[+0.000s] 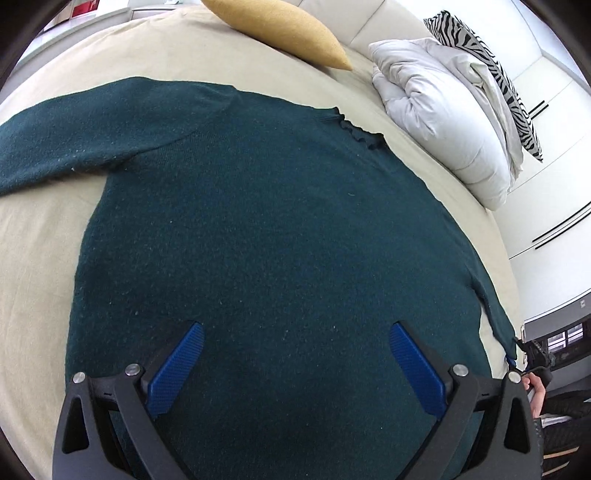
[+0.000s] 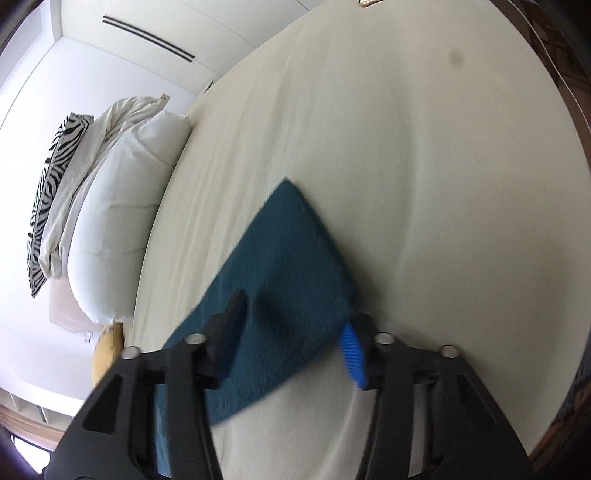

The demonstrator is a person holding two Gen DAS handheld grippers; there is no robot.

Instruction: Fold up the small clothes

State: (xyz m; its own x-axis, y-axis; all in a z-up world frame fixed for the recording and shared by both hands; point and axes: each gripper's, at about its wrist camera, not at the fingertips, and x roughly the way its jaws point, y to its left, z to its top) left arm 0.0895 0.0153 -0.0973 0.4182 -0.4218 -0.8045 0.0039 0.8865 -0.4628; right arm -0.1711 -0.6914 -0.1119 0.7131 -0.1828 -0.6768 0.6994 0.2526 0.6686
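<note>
A dark green sweater (image 1: 266, 229) lies flat and face-up on the cream bed sheet (image 1: 33, 258), filling most of the left wrist view. Its ruffled collar (image 1: 356, 131) points toward the upper right of the frame, and one sleeve (image 1: 74, 136) stretches out to the left edge. The left gripper (image 1: 295, 350) hovers over the lower body of the garment with its jaws spread wide and nothing between them.

In the right wrist view, the right gripper (image 2: 295, 332) straddles the other sleeve (image 2: 280, 269), which runs from the lower left up to its cuff near the middle of the frame. The jaws stand partly closed on either side of the sleeve; the blue pad (image 2: 352, 354) sits at its edge, but the blur leaves it unclear whether the pads are actually pressing the cloth.

This looks like the opening step of the fold: taking hold of a sleeve to bring it in over the body. The next move probably calls for a firm pinch on the sleeve, then a carry across the torso, while the left gripper steadies the cloth or takes its own sleeve.

A white pillow (image 1: 443, 122), a zebra-striped cushion (image 1: 491, 66) and a yellow cushion (image 1: 280, 29) rest along the top of the left view.
</note>
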